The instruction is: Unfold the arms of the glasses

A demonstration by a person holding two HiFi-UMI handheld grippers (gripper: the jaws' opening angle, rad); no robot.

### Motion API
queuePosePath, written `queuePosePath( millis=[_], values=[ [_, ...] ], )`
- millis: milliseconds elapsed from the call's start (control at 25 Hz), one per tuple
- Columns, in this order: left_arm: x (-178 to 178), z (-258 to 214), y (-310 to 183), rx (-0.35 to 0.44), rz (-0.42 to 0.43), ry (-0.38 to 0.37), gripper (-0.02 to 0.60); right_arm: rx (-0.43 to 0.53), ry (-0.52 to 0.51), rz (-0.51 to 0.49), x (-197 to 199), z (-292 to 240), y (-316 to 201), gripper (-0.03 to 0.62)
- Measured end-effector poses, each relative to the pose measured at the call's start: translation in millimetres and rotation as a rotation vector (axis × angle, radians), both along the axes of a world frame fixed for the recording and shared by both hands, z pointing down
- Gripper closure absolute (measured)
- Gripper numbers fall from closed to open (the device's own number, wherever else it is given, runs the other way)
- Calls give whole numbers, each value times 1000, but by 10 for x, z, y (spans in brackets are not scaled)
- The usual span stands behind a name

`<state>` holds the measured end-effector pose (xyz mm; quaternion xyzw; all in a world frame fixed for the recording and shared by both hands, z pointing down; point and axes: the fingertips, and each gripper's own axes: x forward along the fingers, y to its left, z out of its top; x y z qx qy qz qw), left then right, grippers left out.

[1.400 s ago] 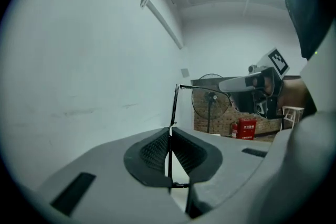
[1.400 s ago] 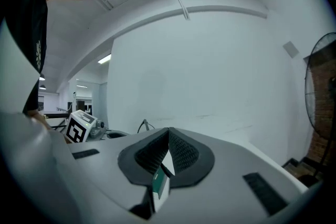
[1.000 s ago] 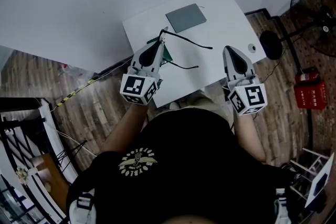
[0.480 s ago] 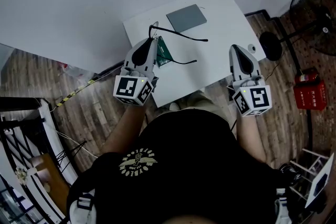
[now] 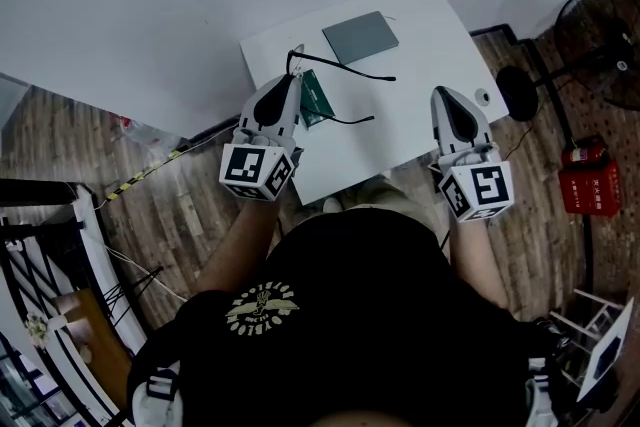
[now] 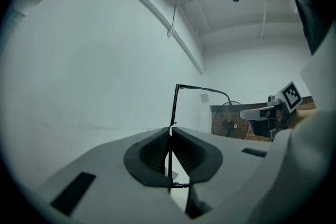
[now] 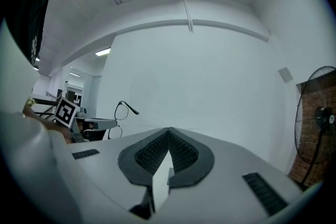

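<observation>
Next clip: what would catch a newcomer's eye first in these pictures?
The glasses, both arms spread, are pinched by the frame in the left gripper above the white table. The right gripper hangs shut and empty near the table's right edge. A grey flat pad lies at the table's far side.

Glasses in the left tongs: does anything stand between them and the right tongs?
Nothing visible does. The glasses, clamped in the left tongs, reach toward the shut, empty right tongs, with only bare table in the gap. The grey pad lies farther back, off that line.
</observation>
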<state>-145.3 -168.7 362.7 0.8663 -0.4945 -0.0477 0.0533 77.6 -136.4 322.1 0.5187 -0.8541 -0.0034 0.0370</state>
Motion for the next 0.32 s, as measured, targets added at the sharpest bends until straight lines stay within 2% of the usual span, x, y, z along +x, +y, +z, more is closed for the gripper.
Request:
queuePosePath(
  millis=[320],
  values=[
    [-139,60,-3,-11,-21,5,560,-13,1,-2,-44,43,-64,594]
  ],
)
